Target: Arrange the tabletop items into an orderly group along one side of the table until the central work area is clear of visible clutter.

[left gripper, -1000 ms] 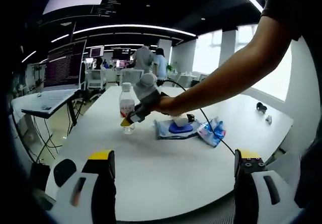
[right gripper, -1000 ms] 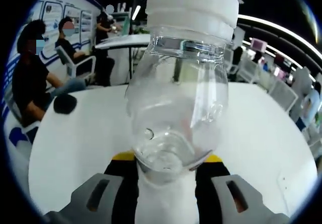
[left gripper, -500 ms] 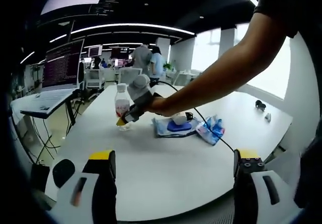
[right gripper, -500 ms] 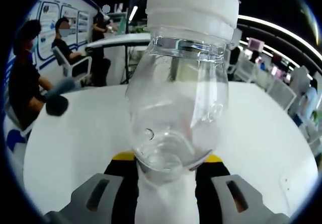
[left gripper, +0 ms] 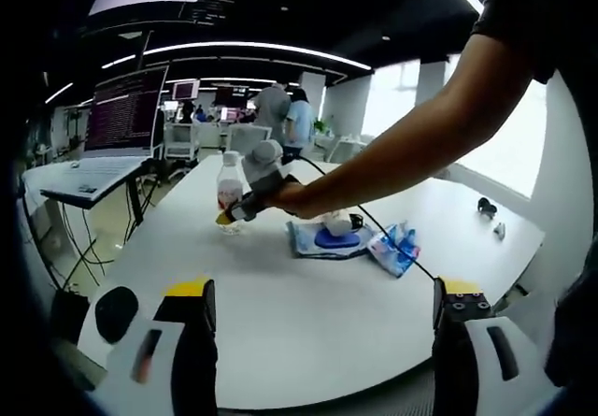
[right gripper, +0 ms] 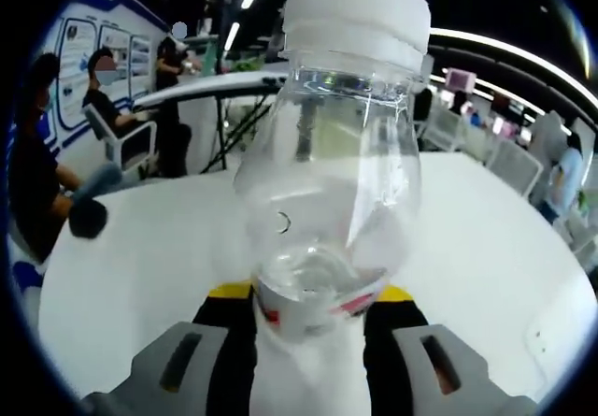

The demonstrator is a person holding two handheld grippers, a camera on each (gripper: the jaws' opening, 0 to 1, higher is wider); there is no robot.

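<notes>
1. Right gripper (right gripper: 308, 308): jaws clamped on a clear plastic bottle (right gripper: 327, 192) with a white cap; the bottle stands tall between the jaws in the right gripper view, a red-and-white label just above the yellow jaw tips.
2. Left gripper view shows the same grip from across the table (left gripper: 308, 322): right gripper (left gripper: 245, 208) at the end of the person's arm (left gripper: 411, 145), closed on the bottle (left gripper: 228, 199), which stands upright at the far left part of the tabletop. Cannot tell whether its base touches the surface.
3. Left gripper (left gripper: 318, 341): jaws wide apart, nothing between them, held low over the near edge of the table.
4. Mid-table, right of the bottle: a light blue pack (left gripper: 318, 240) lying flat, with a darker blue oval on top.
5. A white lump (left gripper: 336, 222) sits at the pack's far edge; what it is, cannot tell.
6. Just right of the pack, touching or nearly so: a crumpled blue-and-white wrapper (left gripper: 394, 246).
7. A black cable (left gripper: 402, 252) runs from the right gripper across the pack and wrapper toward the near right.
8. Far right edge of the table: a small dark item (left gripper: 486, 208) and a small pale one (left gripper: 500, 230), well apart from the rest.
9. Right gripper view: a dark rounded object (right gripper: 87, 218) on the table at left, seated people behind it.
</notes>
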